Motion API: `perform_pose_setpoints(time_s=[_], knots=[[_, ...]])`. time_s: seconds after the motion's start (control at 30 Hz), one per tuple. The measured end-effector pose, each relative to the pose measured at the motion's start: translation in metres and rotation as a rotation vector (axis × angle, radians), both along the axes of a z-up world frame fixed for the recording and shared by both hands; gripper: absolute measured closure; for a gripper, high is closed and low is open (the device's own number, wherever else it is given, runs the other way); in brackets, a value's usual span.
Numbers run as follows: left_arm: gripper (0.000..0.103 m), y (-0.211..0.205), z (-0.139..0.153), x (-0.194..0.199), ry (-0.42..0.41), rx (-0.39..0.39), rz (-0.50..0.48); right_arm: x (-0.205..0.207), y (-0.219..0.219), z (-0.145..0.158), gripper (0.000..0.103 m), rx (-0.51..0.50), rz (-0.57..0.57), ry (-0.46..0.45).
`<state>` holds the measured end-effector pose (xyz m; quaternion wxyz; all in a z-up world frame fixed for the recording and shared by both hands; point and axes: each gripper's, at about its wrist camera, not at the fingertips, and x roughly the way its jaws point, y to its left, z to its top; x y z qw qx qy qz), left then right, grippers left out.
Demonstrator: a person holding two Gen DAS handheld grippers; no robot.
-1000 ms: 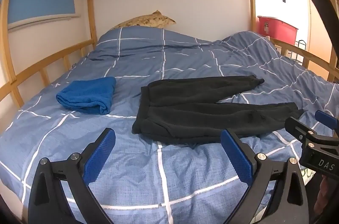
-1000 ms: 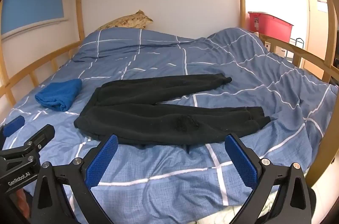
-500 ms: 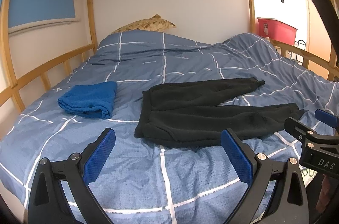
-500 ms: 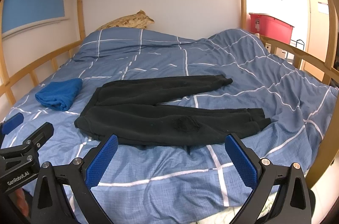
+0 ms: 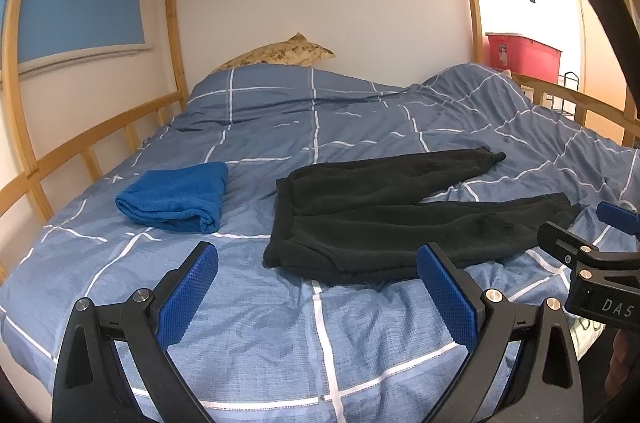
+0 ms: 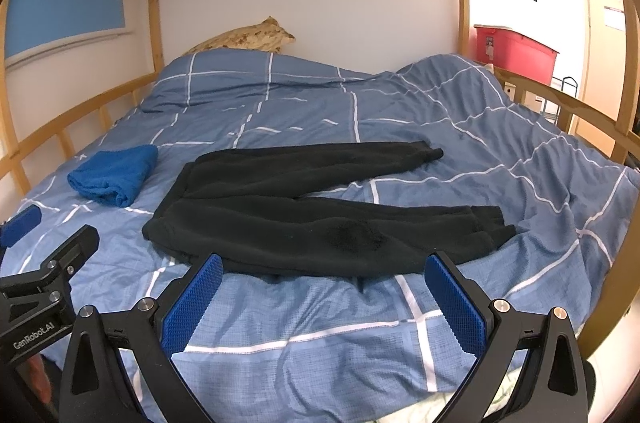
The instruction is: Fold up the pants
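Note:
Black fleece pants [image 5: 400, 211] [image 6: 320, 215] lie flat on the blue checked duvet [image 5: 312, 335], waistband to the left, both legs stretched to the right and spread apart. My left gripper [image 5: 318, 283] hovers open over the near edge of the bed, just short of the waistband. In its own view my right gripper [image 6: 324, 295] is open too, nearest the lower leg. Each gripper shows at the side of the other's view: the right gripper [image 5: 592, 243] and the left gripper [image 6: 48, 243]. Nothing is held.
A folded blue towel [image 5: 176, 197] [image 6: 114, 175] lies left of the pants. A patterned pillow [image 5: 280, 55] sits at the head. Wooden rails [image 5: 92, 147] [image 6: 568, 107] line both sides, with slats overhead. A red bin [image 6: 516, 47] stands beyond the right rail.
Both views have tilted upward a little, so the pants and towel sit lower in the frames. The pants and towel have not moved, and both grippers stay open.

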<state>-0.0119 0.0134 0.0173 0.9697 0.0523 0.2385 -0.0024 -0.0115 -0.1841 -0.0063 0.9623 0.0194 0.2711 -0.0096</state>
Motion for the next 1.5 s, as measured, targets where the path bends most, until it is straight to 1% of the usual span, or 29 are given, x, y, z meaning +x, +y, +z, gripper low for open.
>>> perform_pose_setpoints(time_s=[0.2,0.3,0.37,0.4,0.47,0.53,0.63,0.7,0.73,0.77,0.8,0.83,0.9,0.93,0.97,1.03,1.07,1.1,1.13,1.2,1.3,1.33,1.4,1.47,1.5], knots=[[0.002,0.003,-0.004,0.003,0.014,-0.015,0.008,0.004,0.001,-0.003,0.0,0.001,0.004,0.009],[0.002,0.007,-0.009,0.008,0.052,-0.041,0.02,0.006,0.001,-0.008,0.0,-0.005,0.003,0.002],[0.002,0.008,-0.016,0.015,0.106,-0.051,0.003,0.009,0.002,-0.012,0.0,-0.011,-0.004,-0.014],[0.002,0.008,-0.02,0.017,0.122,-0.046,-0.003,0.01,0.002,-0.014,0.0,-0.007,-0.007,-0.016],[0.002,0.007,-0.027,0.021,0.131,-0.011,0.005,0.014,0.001,-0.019,0.0,-0.008,-0.016,-0.017],[0.002,0.007,-0.033,0.026,0.133,0.015,0.036,0.02,0.001,-0.024,0.0,0.008,-0.027,-0.01],[0.002,0.012,-0.041,0.037,0.138,0.015,0.072,0.031,0.002,-0.033,0.0,0.03,-0.045,-0.009],[0.002,0.02,-0.048,0.047,0.165,-0.014,0.082,0.039,0.002,-0.041,0.0,0.063,-0.063,0.022],[0.002,0.023,-0.05,0.052,0.174,-0.032,0.082,0.044,0.003,-0.044,0.0,0.1,-0.066,0.026],[0.004,0.027,-0.053,0.059,0.188,-0.05,0.078,0.049,0.002,-0.049,0.0,0.13,-0.071,0.043],[0.008,0.03,-0.055,0.065,0.197,-0.06,0.07,0.054,0.004,-0.054,0.0,0.189,-0.075,0.08],[0.01,0.032,-0.057,0.07,0.204,-0.066,0.06,0.06,0.003,-0.06,0.001,0.239,-0.079,0.099],[0.014,0.035,-0.06,0.083,0.211,-0.078,0.051,0.072,-0.002,-0.071,0.003,0.243,-0.088,0.109],[0.015,0.037,-0.062,0.09,0.217,-0.088,0.056,0.079,-0.006,-0.077,0.004,0.287,-0.085,0.128],[0.017,0.039,-0.064,0.098,0.225,-0.104,0.064,0.08,-0.007,-0.084,0.006,0.281,-0.099,0.165],[0.02,0.042,-0.069,0.111,0.245,-0.135,0.071,0.088,-0.015,-0.095,0.011,0.296,-0.143,0.178],[0.022,0.043,-0.072,0.118,0.257,-0.148,0.072,0.091,-0.017,-0.097,0.012,0.299,-0.155,0.175],[0.023,0.044,-0.074,0.123,0.265,-0.159,0.071,0.095,-0.021,-0.101,0.013,0.308,-0.175,0.187],[0.024,0.045,-0.078,0.131,0.281,-0.172,0.071,0.098,-0.023,-0.103,0.016,0.312,-0.19,0.211],[0.03,0.046,-0.084,0.142,0.309,-0.2,0.054,0.104,-0.025,-0.106,0.018,0.331,-0.197,0.212],[0.034,0.047,-0.094,0.157,0.359,-0.236,0.028,0.115,-0.025,-0.109,0.023,0.336,-0.191,0.214],[0.035,0.046,-0.097,0.16,0.367,-0.232,0.027,0.119,-0.026,-0.112,0.024,0.339,-0.187,0.221],[0.041,0.044,-0.103,0.167,0.383,-0.222,0.018,0.122,-0.029,-0.115,0.028,0.355,-0.183,0.232],[0.041,0.042,-0.108,0.171,0.396,-0.215,0.023,0.124,-0.032,-0.119,0.035,0.371,-0.193,0.243],[0.041,0.041,-0.11,0.173,0.396,-0.205,0.021,0.125,-0.035,-0.122,0.036,0.376,-0.201,0.25]])
